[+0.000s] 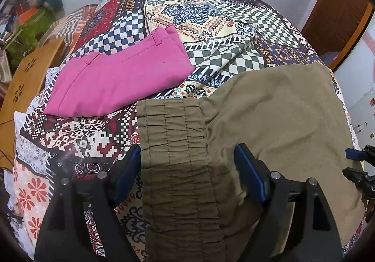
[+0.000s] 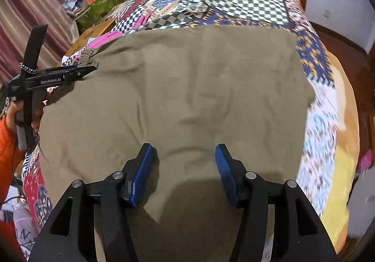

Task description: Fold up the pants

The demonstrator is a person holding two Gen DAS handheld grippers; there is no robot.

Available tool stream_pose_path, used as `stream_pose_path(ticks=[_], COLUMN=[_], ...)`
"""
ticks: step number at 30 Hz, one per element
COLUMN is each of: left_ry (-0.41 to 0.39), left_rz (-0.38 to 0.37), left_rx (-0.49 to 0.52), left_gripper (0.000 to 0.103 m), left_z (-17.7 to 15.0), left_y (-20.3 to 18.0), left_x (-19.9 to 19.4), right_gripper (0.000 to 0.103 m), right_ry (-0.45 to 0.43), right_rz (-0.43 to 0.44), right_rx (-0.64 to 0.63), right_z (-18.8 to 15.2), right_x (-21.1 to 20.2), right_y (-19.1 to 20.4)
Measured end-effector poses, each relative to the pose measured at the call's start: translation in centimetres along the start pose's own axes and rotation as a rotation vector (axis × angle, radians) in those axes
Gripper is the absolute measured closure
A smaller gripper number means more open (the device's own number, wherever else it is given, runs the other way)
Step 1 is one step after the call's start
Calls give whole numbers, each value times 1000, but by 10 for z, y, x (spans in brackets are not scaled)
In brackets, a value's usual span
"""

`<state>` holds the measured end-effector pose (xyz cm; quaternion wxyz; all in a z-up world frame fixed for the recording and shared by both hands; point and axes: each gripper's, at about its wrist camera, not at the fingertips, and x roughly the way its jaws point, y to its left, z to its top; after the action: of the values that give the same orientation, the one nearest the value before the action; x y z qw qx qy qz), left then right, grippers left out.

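Olive-brown pants [image 1: 269,107] lie spread on the patterned bedspread [image 1: 211,18]; their gathered elastic waistband [image 1: 178,145] points toward the left wrist camera. My left gripper [image 1: 187,156] is open, its blue pads either side of the waistband. In the right wrist view the pants [image 2: 199,88] fill the middle. My right gripper [image 2: 185,159] is open over the cloth, holding nothing. The left gripper [image 2: 89,70] shows there at the pants' left edge by the waistband.
Folded pink pants [image 1: 117,74] lie on the bed left of the olive pair. A wooden stool [image 1: 25,74] and a cluttered pile with green fabric [image 1: 30,30] stand at the left. A wooden door [image 1: 337,13] is at the right. A striped curtain [image 2: 28,16] hangs left.
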<state>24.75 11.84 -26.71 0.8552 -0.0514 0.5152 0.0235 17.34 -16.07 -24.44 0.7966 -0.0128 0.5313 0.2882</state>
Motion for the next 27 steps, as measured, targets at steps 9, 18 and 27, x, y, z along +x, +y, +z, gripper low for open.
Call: stream_pose_path(ticks=[9,18,27], left_ry=[-83,-170,-182], left_rz=[71,51,-52], left_rx=[45,1,-51], left_gripper=[22,21,18], left_z=[-10,-40,-81], left_y=[-7,-4,0], left_x=[-56,-122,-147], right_gripper=[51,50,49], right_ry=[-32,-147,-203], right_rz=[-62,-29,-2], right_rx=[-37,-53,-74], right_z=[2,12,15], right_x=[-16,-47,-58], right_y=[15,41,69])
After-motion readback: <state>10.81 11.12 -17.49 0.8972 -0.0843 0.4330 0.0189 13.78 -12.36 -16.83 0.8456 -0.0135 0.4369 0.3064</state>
